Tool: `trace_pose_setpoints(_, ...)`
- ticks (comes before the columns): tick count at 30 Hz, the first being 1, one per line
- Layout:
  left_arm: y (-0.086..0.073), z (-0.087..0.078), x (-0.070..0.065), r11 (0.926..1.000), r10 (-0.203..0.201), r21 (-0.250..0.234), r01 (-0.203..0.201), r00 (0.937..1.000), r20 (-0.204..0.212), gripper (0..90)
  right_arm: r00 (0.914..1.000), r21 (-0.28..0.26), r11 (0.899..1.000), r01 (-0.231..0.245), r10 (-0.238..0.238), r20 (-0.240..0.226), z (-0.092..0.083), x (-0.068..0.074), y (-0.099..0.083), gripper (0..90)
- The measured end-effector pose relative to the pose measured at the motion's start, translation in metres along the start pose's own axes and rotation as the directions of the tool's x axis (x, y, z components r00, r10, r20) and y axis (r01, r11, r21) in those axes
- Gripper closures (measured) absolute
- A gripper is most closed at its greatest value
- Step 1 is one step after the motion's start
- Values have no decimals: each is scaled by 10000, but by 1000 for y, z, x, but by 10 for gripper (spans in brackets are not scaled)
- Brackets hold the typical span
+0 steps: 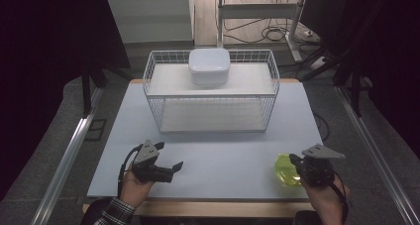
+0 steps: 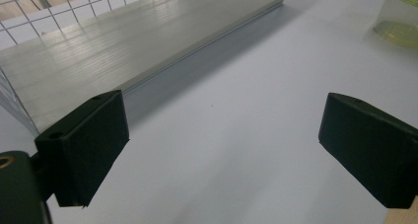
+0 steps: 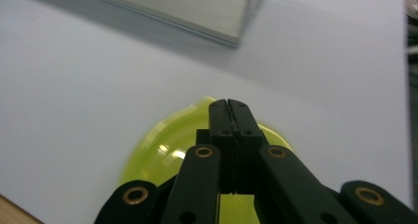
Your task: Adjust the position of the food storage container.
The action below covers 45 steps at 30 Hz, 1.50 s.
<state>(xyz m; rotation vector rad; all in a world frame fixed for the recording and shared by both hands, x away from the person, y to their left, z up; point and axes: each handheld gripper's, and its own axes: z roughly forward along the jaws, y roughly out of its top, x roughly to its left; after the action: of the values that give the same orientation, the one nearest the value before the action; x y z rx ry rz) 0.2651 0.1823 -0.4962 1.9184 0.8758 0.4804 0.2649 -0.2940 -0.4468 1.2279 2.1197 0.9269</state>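
yellow-green bowl sits at the table's near right edge, under my right gripper, whose jaws are clenched together with nothing between them. my left gripper is spread wide, released, near the wire basket.

No readable text, labels, brands or numbers anywhere. Checked the white lidded box, the wire basket and the yellow-green bowl. All plain surfaces.
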Motion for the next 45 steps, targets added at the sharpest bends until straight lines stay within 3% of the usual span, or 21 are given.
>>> trace_pose_setpoints(9, -3, -1, 1, 9999, -37, 98, 38, 10000, -73, 46, 9935, 68, 9957, -922, 915, 675, -18, -24, -25, 899)
trace_pose_setpoints(14, -3, 0, 1, 9999, -81, 143, 81, 10000, -45, 46, 9879, 266, 9931, -1138, 1103, 1091, -19, -31, -37, 899)
trace_pose_setpoints(26, -4, 2, 0, 9998, -38, 206, 38, 10000, 10, 48, 9870, 992, 9870, -1267, 1154, 1119, -7, -31, -47, 898)
trace_pose_setpoints(32, -4, 2, -1, 9997, -6, 233, 5, 10000, 34, 48, 9882, 1595, 9754, -1524, 1475, 424, 8, -31, -54, 898)
trace_pose_setpoints(45, -4, 4, -1, 9995, 10, 300, -12, 10000, 62, 50, 9889, 1992, 9718, -1263, 1393, -526, 29, -18, -46, 889)
